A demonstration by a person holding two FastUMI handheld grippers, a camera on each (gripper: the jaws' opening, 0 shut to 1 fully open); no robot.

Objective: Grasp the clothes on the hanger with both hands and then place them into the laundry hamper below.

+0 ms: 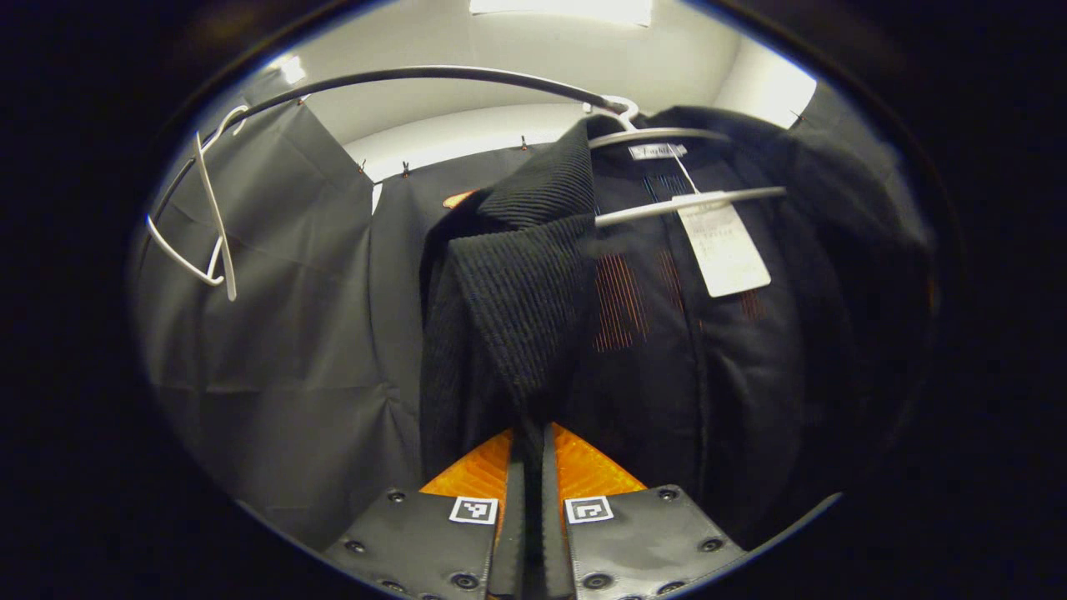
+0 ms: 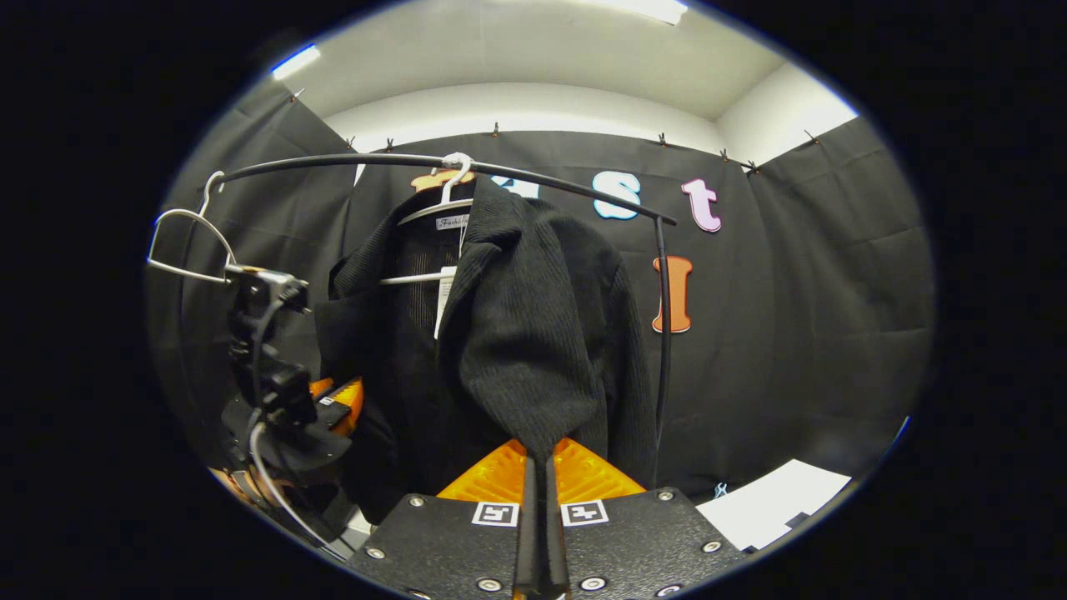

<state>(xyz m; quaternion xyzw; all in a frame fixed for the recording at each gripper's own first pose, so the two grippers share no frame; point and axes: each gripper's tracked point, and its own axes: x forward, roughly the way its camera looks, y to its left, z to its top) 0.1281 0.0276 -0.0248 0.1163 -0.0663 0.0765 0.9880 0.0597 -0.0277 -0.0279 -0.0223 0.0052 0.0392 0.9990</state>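
While both grippers pinch its front edges, the garment hangs as catalogued below.

Jacket: dark ribbed jacket (image 2: 517, 333), on a white hanger (image 2: 433, 208), open at the front, with the lapel (image 1: 517, 283) folded outward.
Hanger: hook over the dark curved rail (image 2: 400, 160); its crossbar (image 1: 692, 202) shows inside the open front in the left gripper view.
Tags: a pale paper tag (image 1: 723, 250) dangles from the collar on a thin string; a small sewn label (image 1: 657, 151) sits at the neck.
Second hanger: bare white wire hanger (image 1: 204, 217), further along the same rail, well apart from the jacket.
Left gripper (image 1: 533, 442): fingers drawn together, with a fold of the jacket's lapel edge clamped between them; seen in the right gripper view (image 2: 333, 400) at the jacket's other front edge, lower left, with cables trailing from its body.
Right gripper (image 2: 540, 467): fingers pressed together on the lower point of the near front panel, cloth caught between the tips.
Rail upright: dark vertical post (image 2: 663, 333), just beside the jacket's sleeve side.
Floor item: white sheet (image 2: 775, 504), low right of the right gripper view.
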